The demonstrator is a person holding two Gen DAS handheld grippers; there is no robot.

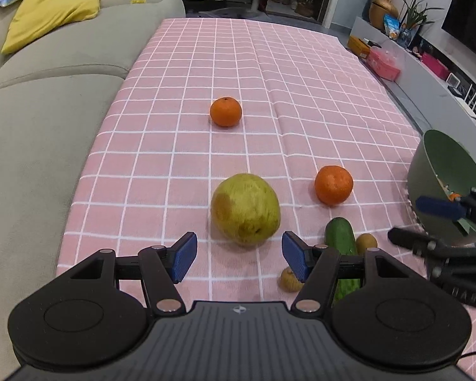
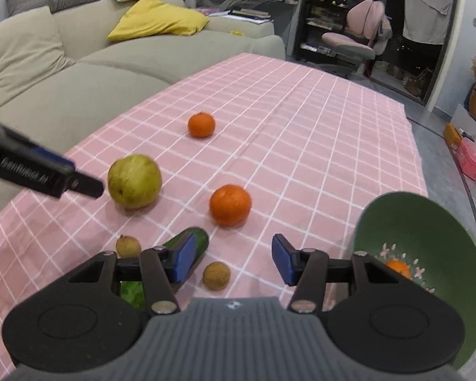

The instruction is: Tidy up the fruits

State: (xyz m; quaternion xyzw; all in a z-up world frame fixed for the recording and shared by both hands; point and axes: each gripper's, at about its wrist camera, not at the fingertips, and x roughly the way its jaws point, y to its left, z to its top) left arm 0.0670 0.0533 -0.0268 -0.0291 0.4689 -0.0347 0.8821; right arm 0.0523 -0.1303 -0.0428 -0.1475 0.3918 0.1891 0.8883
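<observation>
- Tablecloth (image 1: pixel 301 73): pink with a white grid, spread over the table beside a beige sofa (image 1: pixel 47 101); a yellow cushion (image 2: pixel 157 20) is seen on the sofa.
- Left gripper (image 1: pixel 239 258): blue-padded fingers spread wide, nothing held; positioned just short of the pear. On its side, as seen from the right wrist view, white lettering is printed that appears to read "GenRobot.AI", partly blurred.
- Right gripper (image 2: pixel 233 262): fingers spread apart, nothing held; placed low over the near edge of the table.
- Pear (image 1: pixel 246 209): large, yellow-green, resting on the cloth directly ahead of the left gripper's gap.
- Near orange (image 2: pixel 230 204): set on the cloth ahead of the right gripper, to the right of the pear.
- Far orange (image 2: pixel 201 124): smaller, well apart from the rest, towards the middle of the table.
- Cucumber (image 1: pixel 341 238): dark green, lying near the front edge, partly hidden behind gripper fingers in both views.
- Two small brown fruits (image 2: pixel 216 275) (image 2: pixel 128 246): one found on each side of the cucumber.
- Green bowl (image 2: pixel 428 222): located at the right edge of the table; flower pattern inside, one orange fruit (image 2: pixel 396 268) contained in it.
</observation>
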